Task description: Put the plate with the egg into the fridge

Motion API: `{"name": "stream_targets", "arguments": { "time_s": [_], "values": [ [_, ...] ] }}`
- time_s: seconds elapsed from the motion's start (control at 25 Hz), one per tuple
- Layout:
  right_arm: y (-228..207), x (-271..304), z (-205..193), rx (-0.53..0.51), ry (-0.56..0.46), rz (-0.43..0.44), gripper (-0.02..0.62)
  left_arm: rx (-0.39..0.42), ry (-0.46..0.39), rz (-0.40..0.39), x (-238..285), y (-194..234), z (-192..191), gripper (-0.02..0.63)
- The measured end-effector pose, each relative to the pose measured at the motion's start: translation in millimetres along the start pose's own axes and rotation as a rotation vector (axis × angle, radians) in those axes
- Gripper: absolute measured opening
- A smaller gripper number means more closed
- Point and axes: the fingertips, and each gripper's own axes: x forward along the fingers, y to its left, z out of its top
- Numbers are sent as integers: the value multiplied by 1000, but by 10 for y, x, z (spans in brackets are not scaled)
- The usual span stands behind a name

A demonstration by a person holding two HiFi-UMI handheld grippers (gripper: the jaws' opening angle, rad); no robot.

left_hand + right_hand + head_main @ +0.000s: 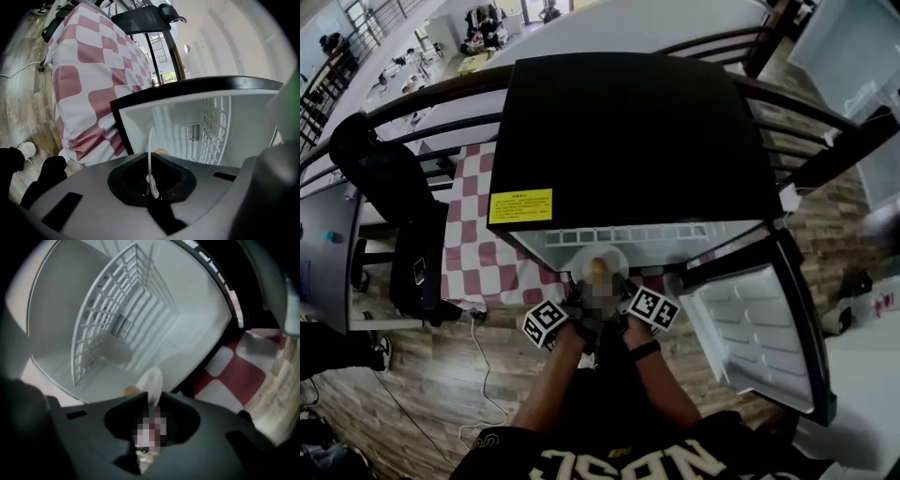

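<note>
Low in the middle of the head view, the person's forearms reach forward with the left gripper (pixel 572 305) and right gripper (pixel 623 295) close together, their marker cubes flanking the plate (pixel 598 262). The plate sits between them just at the mouth of the open fridge (pixel 628 131), with the egg (pixel 599 269) on it. In the left gripper view the jaws are pinched together on the plate's thin rim, which stands edge-on up from the notch. In the right gripper view the rim likewise runs in between the jaws, but the spot where they meet is blurred over, so I cannot tell whether they press on it. Past the plate lie the white fridge floor and a wire shelf (pixel 112 329). The fridge door (pixel 759 328) swings open at lower right of the head view. A yellow label (pixel 521 206) sits on the black top, and a red-and-white checked cloth (pixel 478 253) lies left of centre
</note>
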Motion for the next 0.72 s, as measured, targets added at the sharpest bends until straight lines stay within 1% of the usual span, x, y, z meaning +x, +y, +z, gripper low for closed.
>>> {"name": "stream_targets", "arguments": {
  "time_s": [0.36, 0.6, 0.72],
  "values": [
    [-15, 306, 115, -128, 14, -44, 80, 1, -46, 34, 241, 95, 180, 32],
    [-40, 460, 186, -217, 31, -76, 87, 10, -58, 60, 373, 139, 240, 32],
    [-39, 507, 225, -243, 36, -88, 94, 18, -57, 73, 428, 133, 267, 32]
  ]
}}
